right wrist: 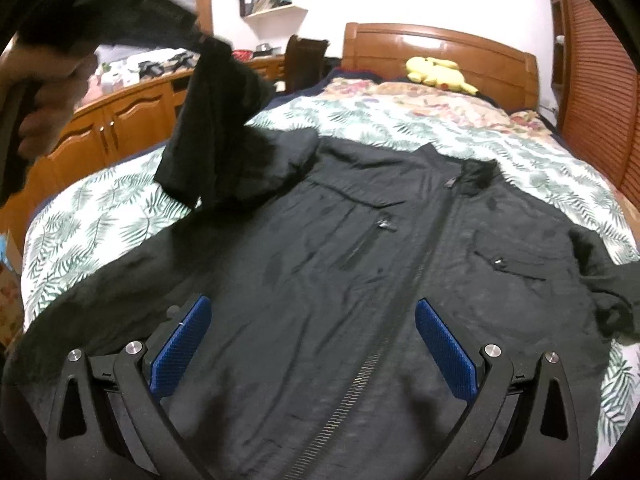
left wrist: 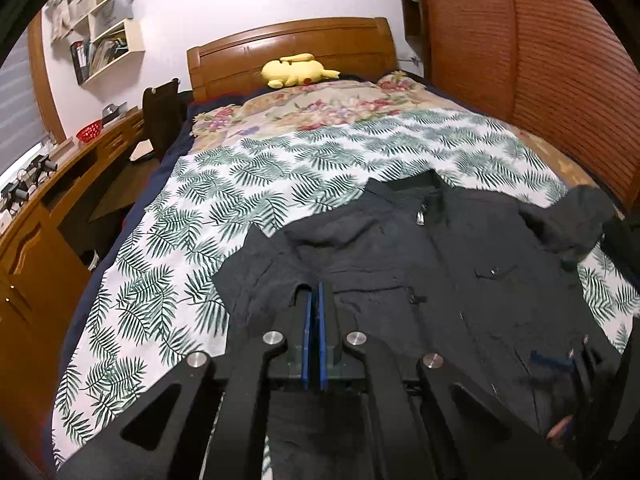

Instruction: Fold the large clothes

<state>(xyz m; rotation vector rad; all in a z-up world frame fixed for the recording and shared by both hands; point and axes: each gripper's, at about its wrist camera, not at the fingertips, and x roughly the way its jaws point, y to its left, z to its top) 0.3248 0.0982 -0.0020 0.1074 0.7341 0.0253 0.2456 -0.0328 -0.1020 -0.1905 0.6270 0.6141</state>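
Left wrist view: left tongs (left wrist: 315,292), blue pads pressed together, seem clamped on the sleeve of the black zip-front jacket (right wrist: 360,264), lifted at the jacket's upper left in the right wrist view. Right tongs (right wrist: 312,320) stand wide apart over the jacket's front, nothing between them. Beyond the jacket's collar, the leaf-print sheet (left wrist: 248,176) covers the bed; a yellow plush toy (left wrist: 296,69) lies by the headboard.

A wooden bed (right wrist: 440,46) carries everything. A white sheet with green fern leaves (left wrist: 248,184) covers its near part and a flowered blanket (left wrist: 320,104) lies by the headboard. A black jacket (right wrist: 360,260) lies spread on the sheet, front up, and a yellow plush toy (left wrist: 296,70) rests at the head.
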